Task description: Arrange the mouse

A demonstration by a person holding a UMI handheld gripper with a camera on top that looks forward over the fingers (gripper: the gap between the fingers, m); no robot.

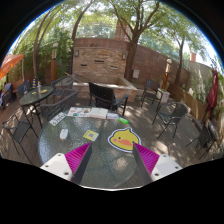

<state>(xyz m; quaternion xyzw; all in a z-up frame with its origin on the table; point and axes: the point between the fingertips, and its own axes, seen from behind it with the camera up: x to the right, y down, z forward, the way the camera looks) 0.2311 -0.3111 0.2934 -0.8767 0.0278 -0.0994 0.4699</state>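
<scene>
Mouse is hard to pick out for certain: my best guess is the small pale object (58, 117) lying on the far-left part of the round glass tabletop (100, 165), well beyond the yellow duck-shaped mat (122, 139) that sits near the middle. It is too small here to confirm.

The gripper (111, 158) hovers over the near edge of the tabletop with its fingers spread wide and nothing between them; the pink pads (77, 157) face each other across bare glass. The duck mat lies just ahead of the fingertips, slightly toward the right finger. A small yellow-green square (91, 134) lies just left of the duck mat, and white papers (90, 113) lie beyond it. Metal chairs (105, 97) ring the tabletop, with a brick wall (100, 58) and trees behind.

Risks, as I judge them: the likely mouse is well away from the duck mat, so a long reach across is needed, and the fingers could sweep the papers or the square card on the way. Glass is slick, so a mouse nudged off-centre may skate away rather than seat between the pads. Reaching for the wrong pale object is also possible.
</scene>
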